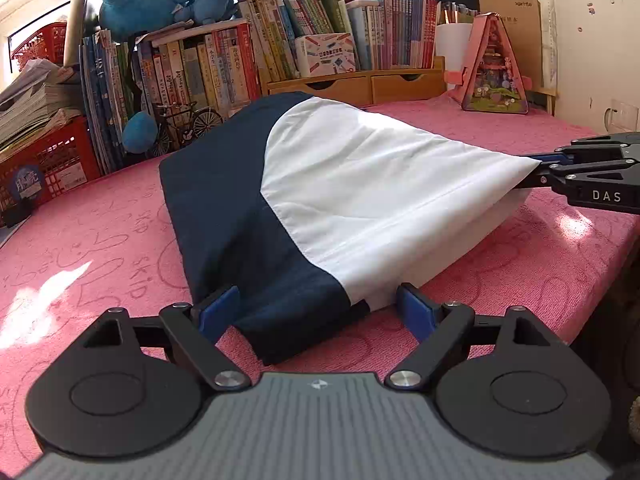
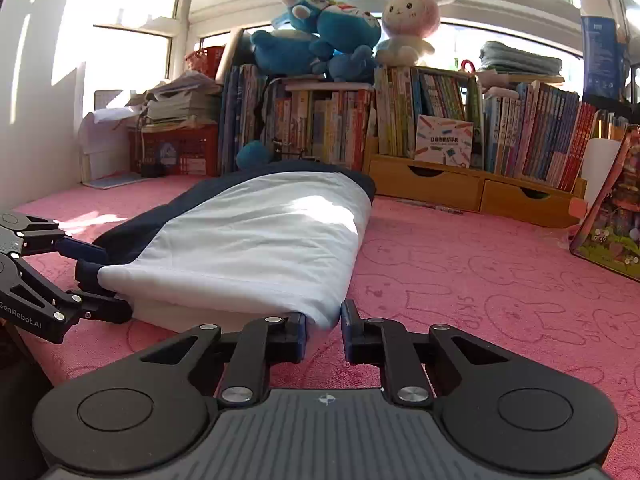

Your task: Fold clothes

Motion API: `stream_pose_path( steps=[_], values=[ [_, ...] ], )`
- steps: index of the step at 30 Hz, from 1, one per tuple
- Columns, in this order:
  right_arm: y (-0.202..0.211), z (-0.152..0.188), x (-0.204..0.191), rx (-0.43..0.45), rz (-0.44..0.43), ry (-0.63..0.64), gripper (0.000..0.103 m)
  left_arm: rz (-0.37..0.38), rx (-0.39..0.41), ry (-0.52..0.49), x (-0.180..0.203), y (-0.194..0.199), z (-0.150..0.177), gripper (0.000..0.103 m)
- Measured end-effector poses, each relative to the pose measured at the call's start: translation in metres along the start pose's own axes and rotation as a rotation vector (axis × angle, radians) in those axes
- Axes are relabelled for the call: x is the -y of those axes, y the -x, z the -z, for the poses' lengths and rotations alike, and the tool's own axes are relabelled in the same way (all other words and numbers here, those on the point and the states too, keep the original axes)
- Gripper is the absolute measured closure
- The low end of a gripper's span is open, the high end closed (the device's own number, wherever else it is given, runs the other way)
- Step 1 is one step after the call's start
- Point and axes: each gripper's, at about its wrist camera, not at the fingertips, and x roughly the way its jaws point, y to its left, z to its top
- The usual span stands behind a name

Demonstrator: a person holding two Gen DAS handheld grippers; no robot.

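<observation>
A folded navy and white garment (image 1: 360,184) lies on the pink table cover (image 1: 100,240). My left gripper (image 1: 316,312) stands wide open, its blue pads either side of the garment's near navy and white corner. At the right edge of the left wrist view, my right gripper (image 1: 538,170) is pinched on the white corner, which is drawn to a point. In the right wrist view the garment (image 2: 260,240) stretches away from me. That same white corner fills the narrow gap of my right gripper (image 2: 324,332). The left gripper (image 2: 90,276) sits at the garment's other near corner.
Rows of books (image 1: 224,64) with plush toys (image 2: 328,32) on top line the back. A wooden drawer unit (image 2: 460,188), red crates (image 1: 52,160) and a pink toy house box (image 1: 494,68) stand nearby. The table edge (image 1: 616,248) drops off at the right.
</observation>
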Motion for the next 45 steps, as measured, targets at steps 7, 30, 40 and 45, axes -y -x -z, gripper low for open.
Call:
stream_pose_path(
  steps=[7, 30, 40, 45],
  values=[
    [0.004, -0.015, 0.016, -0.039, -0.059, -0.085, 0.091, -0.034, 0.062, 0.04, -0.011, 0.047, 0.003, 0.022],
    [-0.007, -0.021, 0.055, -0.097, -0.256, -0.374, 0.09, -0.068, 0.193, -0.668, 0.138, -0.057, -0.031, 0.087],
    [-0.06, 0.01, 0.132, -0.249, -0.663, -0.995, 0.015, -0.096, 0.192, -0.495, 0.091, -0.018, -0.033, 0.092],
    [-0.12, -0.014, 0.114, -0.327, -0.724, -1.056, 0.008, -0.105, 0.161, -0.383, 0.06, 0.004, -0.03, 0.092]
  ],
)
